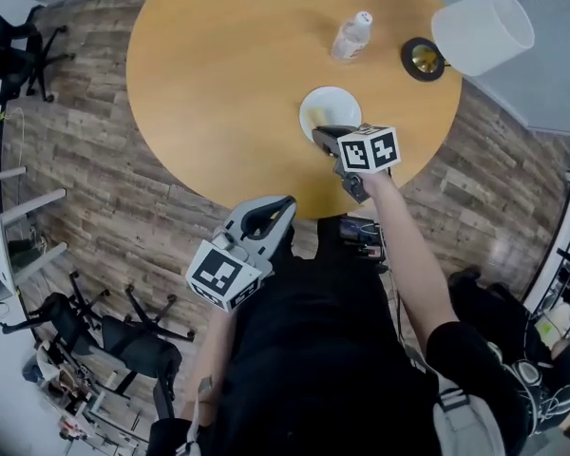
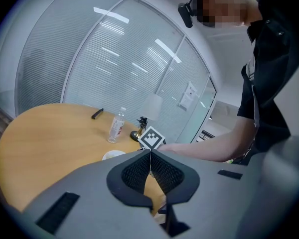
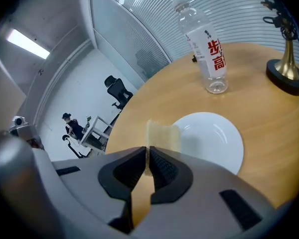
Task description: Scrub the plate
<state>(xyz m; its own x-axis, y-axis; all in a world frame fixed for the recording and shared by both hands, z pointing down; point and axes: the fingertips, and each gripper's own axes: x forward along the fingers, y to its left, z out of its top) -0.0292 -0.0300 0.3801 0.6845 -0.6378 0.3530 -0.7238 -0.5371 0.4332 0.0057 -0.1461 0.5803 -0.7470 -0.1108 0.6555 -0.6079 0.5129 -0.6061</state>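
A white plate lies on the round wooden table near its front edge. My right gripper is shut on a thin yellow sponge, which stands up over the plate's left rim. My left gripper hangs off the table's front edge, close to the person's body, jaws shut with nothing between them. In the left gripper view the plate shows small beyond the jaws.
A clear water bottle stands behind the plate. A lamp with a brass base and white shade is at the table's right. Office chairs stand on the wood floor at left.
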